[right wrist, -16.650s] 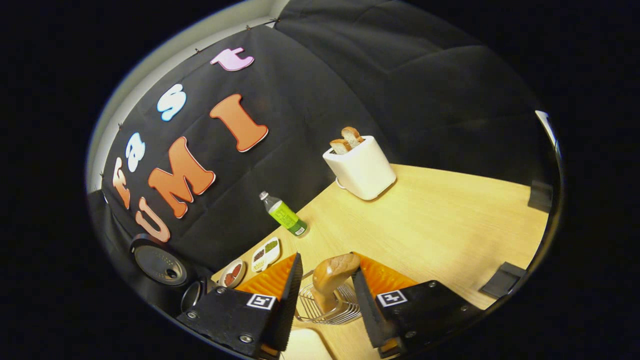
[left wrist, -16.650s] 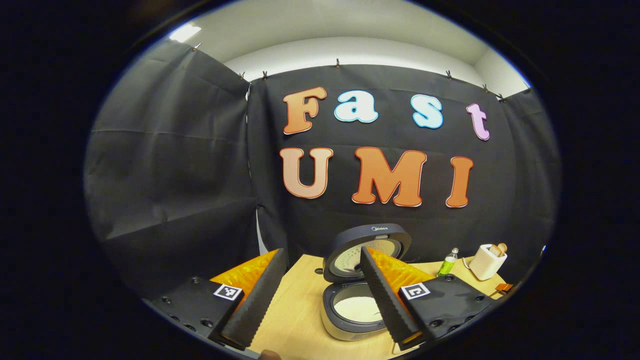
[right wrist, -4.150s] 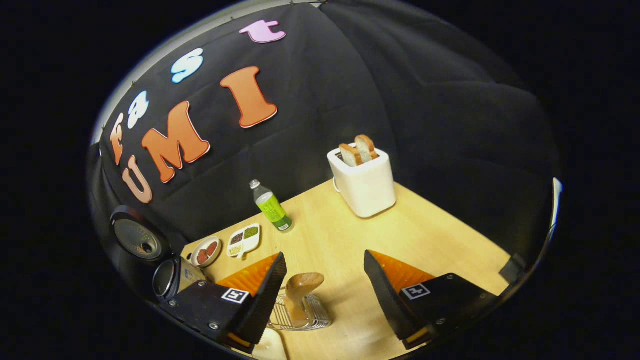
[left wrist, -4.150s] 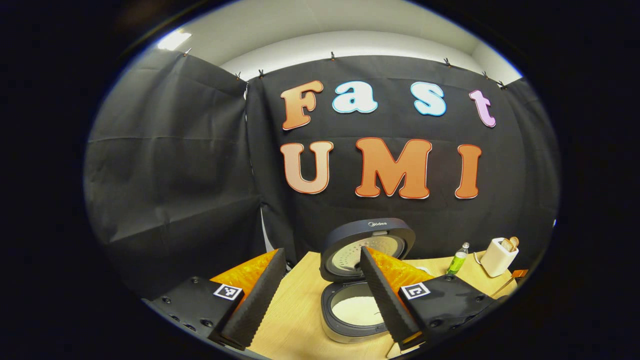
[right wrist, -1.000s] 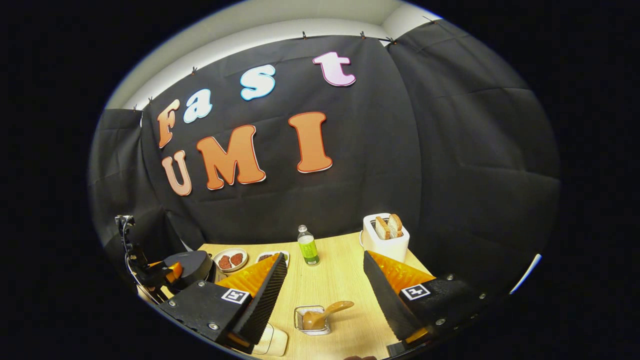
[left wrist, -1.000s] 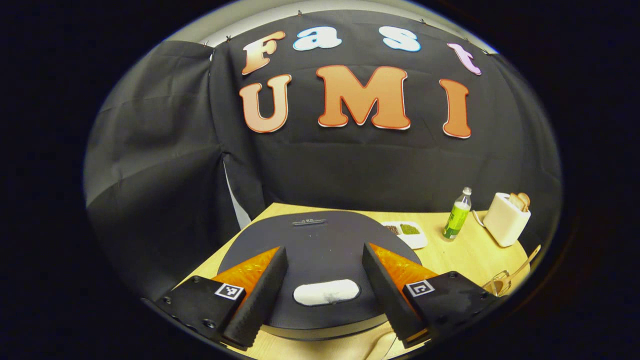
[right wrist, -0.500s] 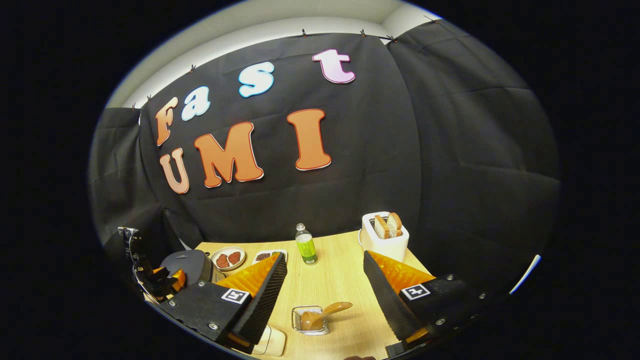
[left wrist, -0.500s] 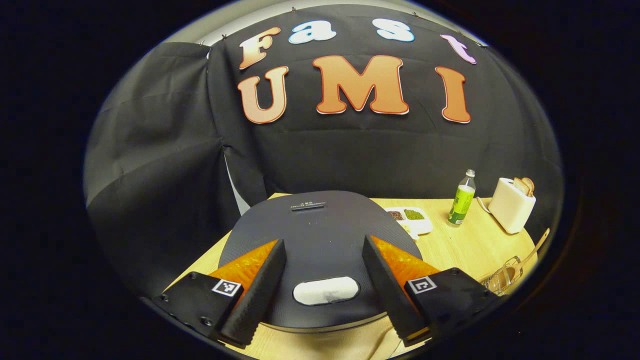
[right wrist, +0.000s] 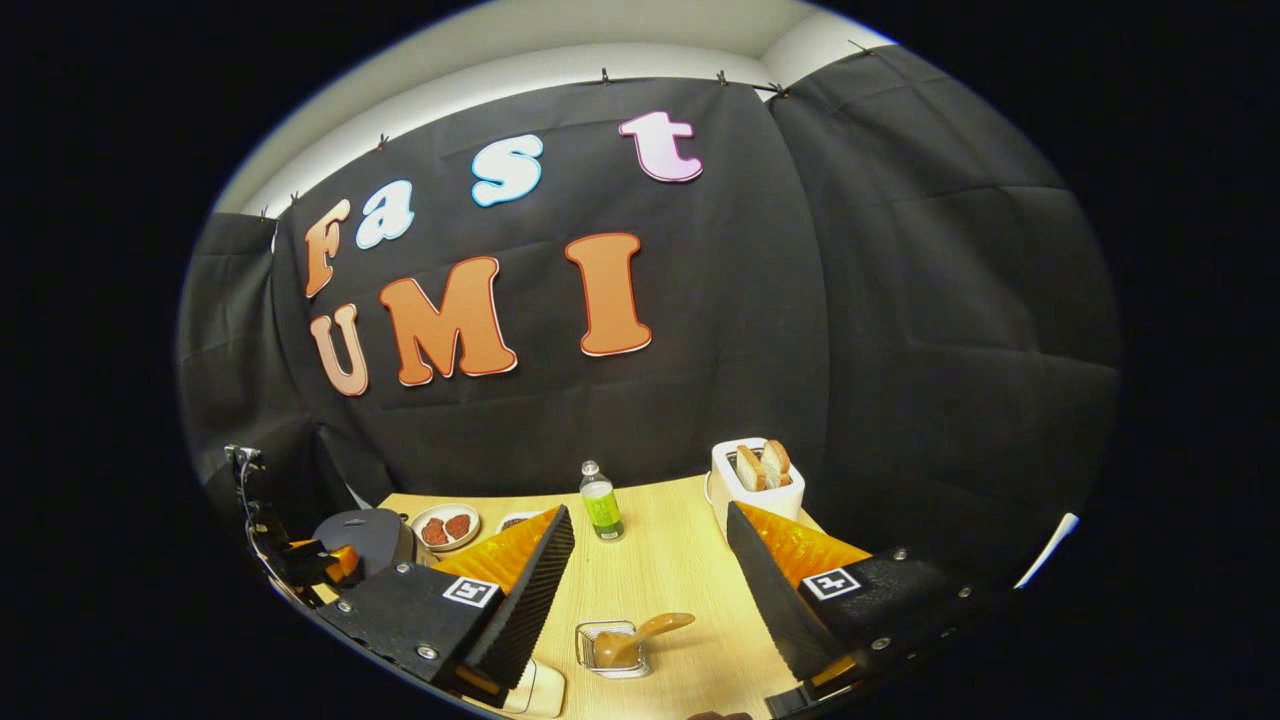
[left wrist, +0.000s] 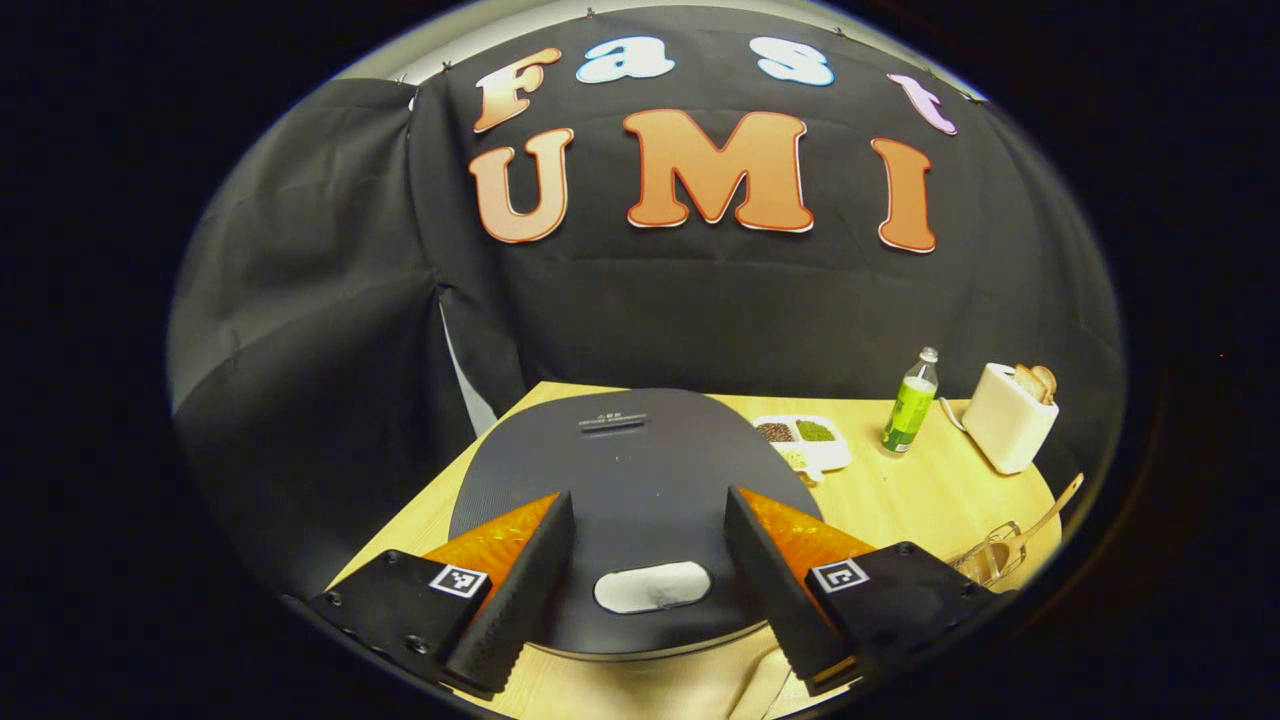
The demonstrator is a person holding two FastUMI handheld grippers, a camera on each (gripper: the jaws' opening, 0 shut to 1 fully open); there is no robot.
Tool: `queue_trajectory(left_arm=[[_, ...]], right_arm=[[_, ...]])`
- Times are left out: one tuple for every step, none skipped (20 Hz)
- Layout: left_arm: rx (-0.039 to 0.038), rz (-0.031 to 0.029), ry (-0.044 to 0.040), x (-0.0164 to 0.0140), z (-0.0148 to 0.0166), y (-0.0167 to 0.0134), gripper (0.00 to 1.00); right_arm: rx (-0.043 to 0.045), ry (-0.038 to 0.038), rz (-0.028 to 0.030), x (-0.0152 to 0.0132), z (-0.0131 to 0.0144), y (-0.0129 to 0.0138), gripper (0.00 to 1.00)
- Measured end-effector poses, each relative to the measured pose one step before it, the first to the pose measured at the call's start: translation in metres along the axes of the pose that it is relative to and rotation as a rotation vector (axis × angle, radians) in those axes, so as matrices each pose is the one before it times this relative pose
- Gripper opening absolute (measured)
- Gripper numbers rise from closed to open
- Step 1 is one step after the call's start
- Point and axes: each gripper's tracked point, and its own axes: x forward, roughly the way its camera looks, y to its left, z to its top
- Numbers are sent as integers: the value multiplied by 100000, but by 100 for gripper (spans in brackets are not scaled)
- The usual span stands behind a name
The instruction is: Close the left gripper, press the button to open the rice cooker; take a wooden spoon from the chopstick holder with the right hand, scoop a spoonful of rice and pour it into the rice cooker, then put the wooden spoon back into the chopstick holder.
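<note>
In the left gripper view, the left hand-held gripper (left wrist: pixel 648 580) hung over the closed rice cooker (left wrist: pixel 630 480), its two fingers spread wide with nothing between them. The cooker's dark lid lay flat, and its pale oval button (left wrist: pixel 652 586) sat in the gap between the fingertips, near the front rim; whether anything touched it could not be told. Right of the cooker, on the table (left wrist: pixel 920 495), stood a divided dish of grains (left wrist: pixel 803 440), then a green bottle (left wrist: pixel 908 404) upright, then a white toaster (left wrist: pixel 1008 428) with bread in its slots. At the far right edge the wire chopstick holder (left wrist: pixel 990 562) held the wooden spoon (left wrist: pixel 1050 512), its handle leaning up and to the right.

In the right gripper view, the left hand-held gripper (right wrist: pixel 318 562) showed at the far left beside the rice cooker (right wrist: pixel 368 538). A small plate of red pieces (right wrist: pixel 444 526) lay just right of it. The right hand-held gripper (right wrist: pixel 650 590) was held above the table (right wrist: pixel 665 575), fingers parted and empty. Between them, lower down, the chopstick holder (right wrist: pixel 612 650) stood with the wooden spoon (right wrist: pixel 640 636) resting in it, bowl down and handle tilted right. Farther back were the bottle (right wrist: pixel 600 502) and the toaster (right wrist: pixel 755 478).
</note>
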Motion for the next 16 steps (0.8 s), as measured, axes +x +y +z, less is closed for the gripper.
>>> queue_trajectory(left_arm=[[1400,-711,-1871,-520,1519,-14,95],[576,-781,-1423,-679,1279,86,95],[-193,-551,-1330,-467,1437,115,95],[-1083,-589,-1826,-396,1213,-236,95],[-1930,-1295,-2303,-479,1687,202,98],[-2077,-1533,-2571,-534,1923,-37,100],[-1417,-986,-2161,-619,1809,249,100],[-583,-219,-1825,-646,1638,418,100],[-4,39,-2762,-684,2046,582,100],[595,1254,-2615,-751,1886,699,95],[1369,2037,-2260,-757,1799,843,96],[364,1500,-2304,-702,1508,583,98],[-1289,460,-1925,-703,1528,669,99],[-2081,-87,-2252,-625,1392,160,100],[-1673,272,-2359,-637,1495,358,100],[-677,254,-2441,-781,1809,541,100]], right_arm=[[165,-319,-36,-77,80,-12,95],[170,-1122,-434,129,429,-80,95],[84,-999,-514,26,381,-92,95],[-10,-668,-393,5,278,-53,95],[-207,-457,-130,-14,278,-23,94],[-526,-781,-309,0,402,-30,95],[-697,-1026,-1056,115,455,-242,94],[-796,-978,-665,57,488,-119,94],[-816,-1042,-526,-5,535,-69,94],[-941,-1255,-348,-50,663,18,94],[-1146,-1527,-96,-72,725,76,94],[-1421,-1552,-11,6,596,119,95],[-1604,-1306,19,-51,526,142,95],[-1523,-1424,-90,-135,494,98,95],[-1365,-1133,361,-57,462,330,95],[-1082,-1027,568,-103,495,363,95]])
